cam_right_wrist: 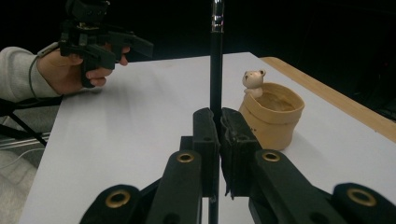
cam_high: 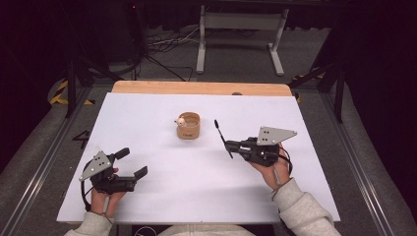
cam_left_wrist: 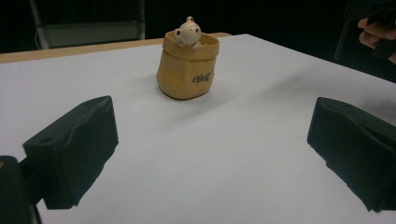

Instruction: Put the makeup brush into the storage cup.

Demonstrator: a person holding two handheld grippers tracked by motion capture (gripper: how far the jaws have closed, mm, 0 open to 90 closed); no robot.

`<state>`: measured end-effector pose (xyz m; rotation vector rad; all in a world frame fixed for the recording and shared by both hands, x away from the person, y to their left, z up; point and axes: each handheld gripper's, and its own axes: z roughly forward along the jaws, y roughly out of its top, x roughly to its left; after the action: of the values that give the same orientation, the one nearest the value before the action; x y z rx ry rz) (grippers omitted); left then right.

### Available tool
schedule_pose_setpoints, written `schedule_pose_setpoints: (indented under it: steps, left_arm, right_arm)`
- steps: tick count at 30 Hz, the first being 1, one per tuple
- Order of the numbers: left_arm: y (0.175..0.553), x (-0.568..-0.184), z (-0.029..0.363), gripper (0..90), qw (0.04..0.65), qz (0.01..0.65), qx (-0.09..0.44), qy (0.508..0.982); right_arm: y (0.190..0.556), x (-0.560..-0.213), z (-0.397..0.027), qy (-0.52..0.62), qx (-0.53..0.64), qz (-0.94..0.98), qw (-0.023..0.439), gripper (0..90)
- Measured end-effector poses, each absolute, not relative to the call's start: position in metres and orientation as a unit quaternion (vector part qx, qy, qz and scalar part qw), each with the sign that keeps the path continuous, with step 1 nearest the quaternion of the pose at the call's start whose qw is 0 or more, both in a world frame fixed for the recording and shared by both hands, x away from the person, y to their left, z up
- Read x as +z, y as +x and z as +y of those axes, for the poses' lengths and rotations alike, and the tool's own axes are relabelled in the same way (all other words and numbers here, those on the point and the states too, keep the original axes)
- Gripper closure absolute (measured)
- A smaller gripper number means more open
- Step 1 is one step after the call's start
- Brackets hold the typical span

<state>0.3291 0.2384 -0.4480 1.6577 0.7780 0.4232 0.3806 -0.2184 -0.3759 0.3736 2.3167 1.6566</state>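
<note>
Your right gripper (cam_right_wrist: 218, 135) clamped on the black pen (cam_right_wrist: 215, 60) beside the cup (cam_right_wrist: 272, 114); your left gripper (cam_left_wrist: 210, 144) wide, nothing between its jaws.

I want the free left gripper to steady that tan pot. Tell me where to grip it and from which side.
Grip the tan pot across its wrinkled body, below the rim, coming in level from the person's side. The bear figure perches on the rim there, so a rim grip would likely foul it. The left gripper is already open, facing the pot, which stands upright.
</note>
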Motion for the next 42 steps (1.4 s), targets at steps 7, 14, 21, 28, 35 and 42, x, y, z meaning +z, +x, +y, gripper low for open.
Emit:
schedule_pose_setpoints:
  steps: [7, 14, 21, 28, 35, 42]
  left_arm:
    - [0.329, -0.448, 0.237, 2.2, 0.591, 0.332, 0.179, 0.713]
    - [0.329, -0.448, 0.238, 2.2, 0.591, 0.335, 0.182, 0.711]
    - [0.329, -0.448, 0.237, 2.3, 0.590, 0.336, 0.179, 0.712]
    - [0.330, -0.447, 0.236, 2.2, 0.592, 0.337, 0.174, 0.711]
    - [0.331, -0.445, 0.233, 2.2, 0.595, 0.331, 0.172, 0.711]
    - [0.330, -0.442, 0.230, 4.6, 0.601, 0.326, 0.160, 0.712]
  right_arm:
    - [0.377, -0.387, -0.212, 0.135, 0.590, 0.785, 0.131, 85.2]
    - [0.374, -0.396, -0.207, 0.140, 0.604, 0.774, 0.129, 85.2]
    - [0.373, -0.401, -0.202, 0.138, 0.605, 0.774, 0.122, 85.2]
    - [0.372, -0.408, -0.195, 0.135, 0.605, 0.776, 0.117, 85.2]
    - [0.370, -0.417, -0.188, 0.134, 0.605, 0.778, 0.105, 85.2]
    - [0.367, -0.421, -0.182, 0.133, 0.606, 0.777, 0.106, 85.2]
